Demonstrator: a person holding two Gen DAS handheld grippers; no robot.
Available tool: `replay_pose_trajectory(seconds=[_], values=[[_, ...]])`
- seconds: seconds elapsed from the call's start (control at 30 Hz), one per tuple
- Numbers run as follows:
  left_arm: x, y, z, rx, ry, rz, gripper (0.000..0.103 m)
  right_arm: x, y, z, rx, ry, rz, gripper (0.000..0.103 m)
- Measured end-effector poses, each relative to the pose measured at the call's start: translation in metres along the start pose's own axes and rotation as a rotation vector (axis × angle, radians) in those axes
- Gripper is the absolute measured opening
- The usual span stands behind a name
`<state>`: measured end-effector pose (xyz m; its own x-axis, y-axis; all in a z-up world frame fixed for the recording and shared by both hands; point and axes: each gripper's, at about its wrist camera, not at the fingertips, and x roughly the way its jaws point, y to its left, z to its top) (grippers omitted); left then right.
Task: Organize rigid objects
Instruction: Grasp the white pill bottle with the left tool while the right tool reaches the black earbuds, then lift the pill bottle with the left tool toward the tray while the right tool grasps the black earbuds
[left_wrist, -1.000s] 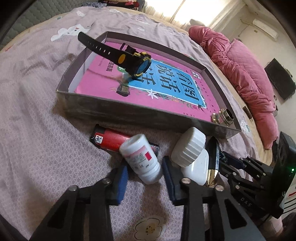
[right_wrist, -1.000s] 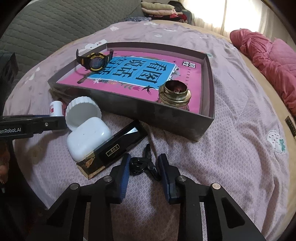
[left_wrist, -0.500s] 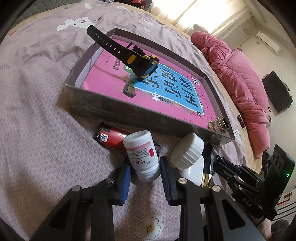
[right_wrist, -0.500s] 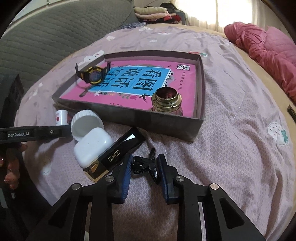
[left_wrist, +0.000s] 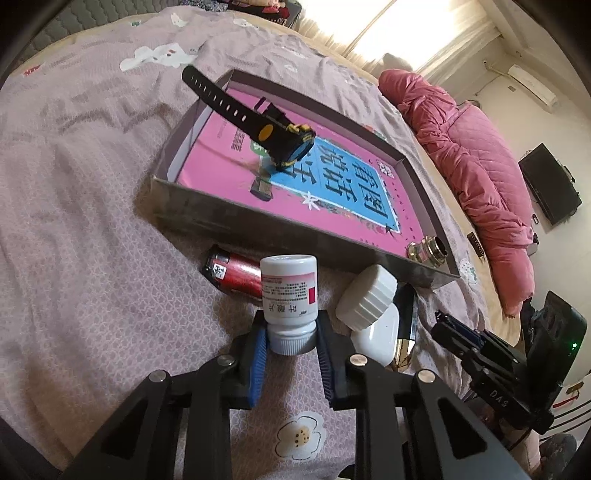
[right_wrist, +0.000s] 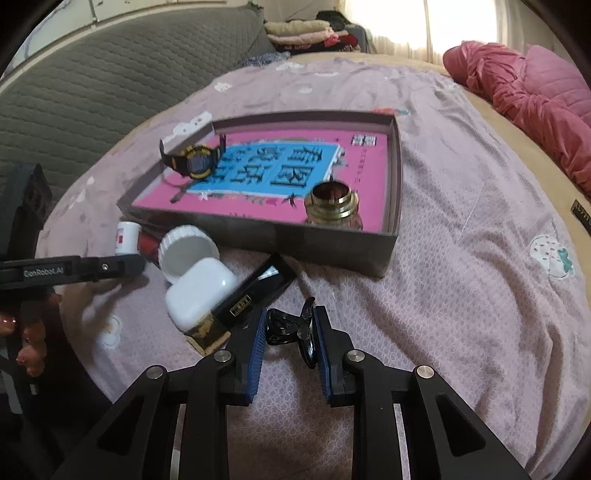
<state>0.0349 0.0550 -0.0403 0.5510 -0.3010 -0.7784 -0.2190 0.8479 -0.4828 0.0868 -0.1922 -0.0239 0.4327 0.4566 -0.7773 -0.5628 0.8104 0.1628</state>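
Observation:
My left gripper (left_wrist: 290, 341) is shut on a white pill bottle (left_wrist: 289, 295) with a pink label and holds it by its cap end, lifted off the bedspread. My right gripper (right_wrist: 289, 332) is shut on a black metal clip (right_wrist: 291, 326) and holds it above the bed. A grey shallow box (left_wrist: 236, 218) lined with a pink and blue book lies ahead; it holds a black and yellow watch (left_wrist: 280, 142) and a brass fitting (right_wrist: 334, 205). The box also shows in the right wrist view (right_wrist: 332, 242).
On the bedspread in front of the box lie a red lighter (left_wrist: 231, 273), a white jar lid (left_wrist: 367, 297), a white earbud case (right_wrist: 199, 290) and a black and gold bar (right_wrist: 255, 293). A pink quilt (left_wrist: 476, 170) lies at the right.
My left gripper closed on the pill bottle and lifted it. My right gripper, shut on the black clip, rose and drew back from the box.

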Motion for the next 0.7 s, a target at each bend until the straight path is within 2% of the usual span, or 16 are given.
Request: replay_pose_trajectory(seconds=[0.33, 0.7], values=[[-0.015, -0.011, 0.000, 0.057, -0.048, 0.008, 0.025, -0.014, 0.011, 0.007, -0.013, -0.068, 0.034, 0.026], [-0.023, -0.025, 0.002, 0.136, -0.096, 0.036, 0.025, -0.017, 0.023, 0.012, -0.030, -0.092, 0.055, 0.026]])
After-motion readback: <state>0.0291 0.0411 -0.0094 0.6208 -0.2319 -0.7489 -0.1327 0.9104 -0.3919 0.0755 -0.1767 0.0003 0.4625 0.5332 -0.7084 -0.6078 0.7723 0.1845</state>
